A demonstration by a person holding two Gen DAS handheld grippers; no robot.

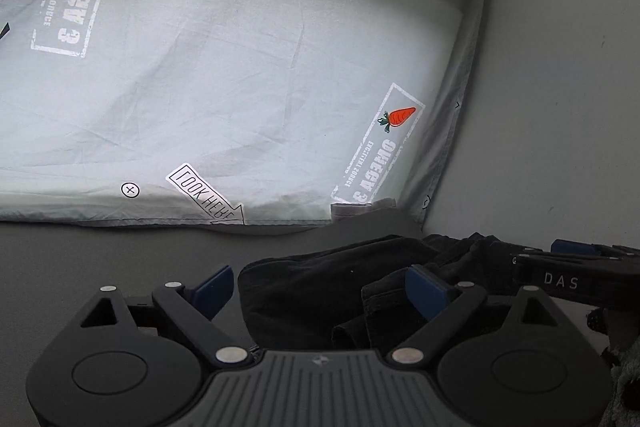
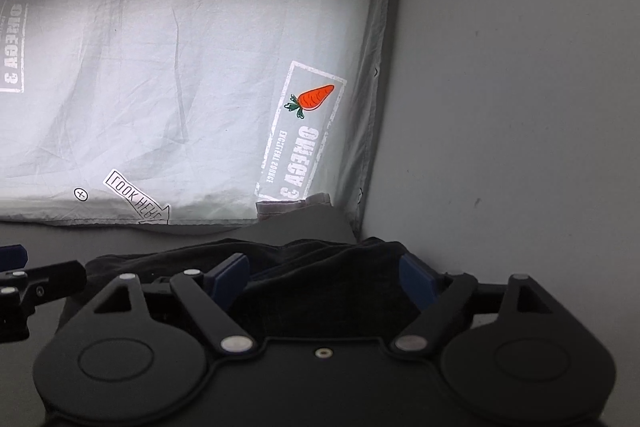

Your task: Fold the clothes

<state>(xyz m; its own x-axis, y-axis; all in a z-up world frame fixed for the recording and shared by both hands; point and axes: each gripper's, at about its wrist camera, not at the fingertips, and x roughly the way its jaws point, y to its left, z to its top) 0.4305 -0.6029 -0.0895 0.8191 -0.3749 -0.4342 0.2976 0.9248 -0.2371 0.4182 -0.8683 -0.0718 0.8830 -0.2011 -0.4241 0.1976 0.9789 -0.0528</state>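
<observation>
A black garment (image 1: pixel 304 291) lies bunched on the grey surface, close in front of both grippers. My left gripper (image 1: pixel 320 289) is open, its blue pads (image 1: pixel 426 293) spread wide; the right one rests over a fold of the cloth and neither squeezes it. In the right wrist view the same black garment (image 2: pixel 320 267) fills the gap of my right gripper (image 2: pixel 323 279), which is open with its pads (image 2: pixel 230 279) at the sides of the heap. The right gripper (image 1: pixel 576 263) shows at the right edge of the left view. The left gripper (image 2: pixel 16 279) shows at the left edge of the right view.
Behind the garment lies a pale printed sheet (image 1: pixel 240 67) with carrot marks and a "LOOK HERE" arrow (image 1: pixel 208 195). A small grey cloth corner (image 1: pixel 360 209) sticks out at its front edge. A plain grey wall (image 2: pixel 520 87) rises on the right.
</observation>
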